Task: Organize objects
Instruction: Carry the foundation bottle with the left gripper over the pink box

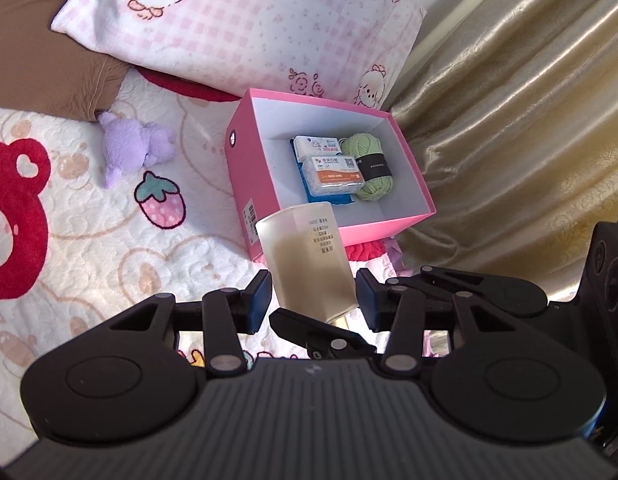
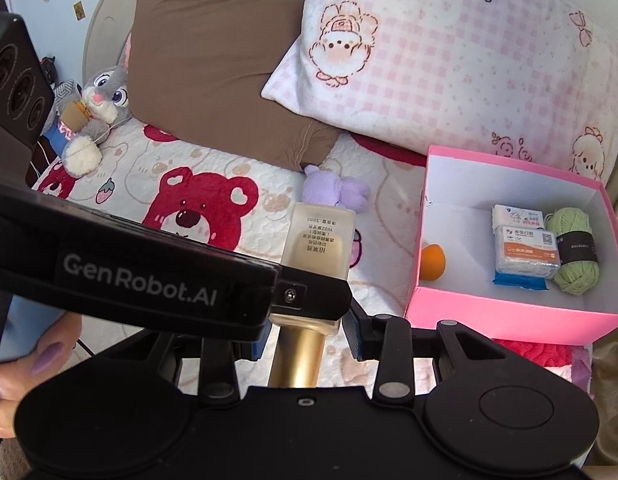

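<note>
**Desk:** Left wrist view: what is the subject?

**Photographer:** A frosted bottle (image 1: 305,256) with printed text, raised above a bear-print blanket (image 1: 69,280). The left gripper (image 1: 313,300) has its blue pads pressed on either side of the bottle, clamped on it.

**Desk:** And around it?

**Photographer:** Just beyond is an open pink box (image 1: 253,184) holding a green yarn ball (image 1: 373,168) and a packet of cotton swabs (image 1: 333,176). A purple plush (image 1: 133,148) lies to the left, a pink checked pillow (image 1: 249,20) behind and a gold curtain (image 1: 509,120) to the right.

**Desk:** Right wrist view?

**Photographer:** The same bottle points away from the lens, its gold cap (image 2: 297,360) nearest. The right gripper (image 2: 307,336) has a jaw on each side of the cap end. I cannot tell whether they are pressing on it, because the left gripper's black body crosses the frame and covers that spot.

**Desk:** Anything else?

**Photographer:** An orange ball (image 2: 433,262) shows in the box's near corner. A rabbit toy (image 2: 101,96) sits beside a brown pillow (image 2: 213,68). A hand (image 2: 25,368) with lilac nails shows at the lower left.
</note>
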`<state>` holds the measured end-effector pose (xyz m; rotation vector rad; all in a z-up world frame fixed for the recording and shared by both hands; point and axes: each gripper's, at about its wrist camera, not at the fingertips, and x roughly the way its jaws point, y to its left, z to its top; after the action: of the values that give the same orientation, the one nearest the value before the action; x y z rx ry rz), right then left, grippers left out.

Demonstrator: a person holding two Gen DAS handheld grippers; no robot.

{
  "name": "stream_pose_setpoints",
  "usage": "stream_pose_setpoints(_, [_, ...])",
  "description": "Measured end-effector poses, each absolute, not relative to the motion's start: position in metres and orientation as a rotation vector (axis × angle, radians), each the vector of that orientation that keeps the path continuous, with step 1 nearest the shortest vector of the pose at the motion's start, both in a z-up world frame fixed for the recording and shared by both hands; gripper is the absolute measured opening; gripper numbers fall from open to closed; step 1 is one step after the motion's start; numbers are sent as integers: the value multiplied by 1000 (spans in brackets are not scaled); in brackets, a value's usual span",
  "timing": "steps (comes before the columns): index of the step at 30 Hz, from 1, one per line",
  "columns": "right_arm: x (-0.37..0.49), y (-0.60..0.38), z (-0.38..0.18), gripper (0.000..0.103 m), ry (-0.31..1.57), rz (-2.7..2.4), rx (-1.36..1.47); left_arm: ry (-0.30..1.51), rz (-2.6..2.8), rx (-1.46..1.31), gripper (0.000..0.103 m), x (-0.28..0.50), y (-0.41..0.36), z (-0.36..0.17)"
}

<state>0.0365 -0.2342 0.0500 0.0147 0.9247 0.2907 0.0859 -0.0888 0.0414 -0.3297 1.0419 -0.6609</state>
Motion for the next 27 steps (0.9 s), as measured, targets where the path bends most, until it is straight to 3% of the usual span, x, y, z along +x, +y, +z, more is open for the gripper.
stream_pose_setpoints(16, [74,-310,78,39,796,284,32,921,-759,-371,41,129,-145,85])
stream_pose_setpoints(17, [78,-314,76,37,805,294,46,943,-782,-389,41,137,-152,83])
stream_pose_setpoints(18, [83,-317,72,27,806,292,59,963,-804,-415,39,144,-159,78])
stream_pose_setpoints(27, [135,-342,16,27,913,268,169,1062,-730,-522,32,190,-178,21])
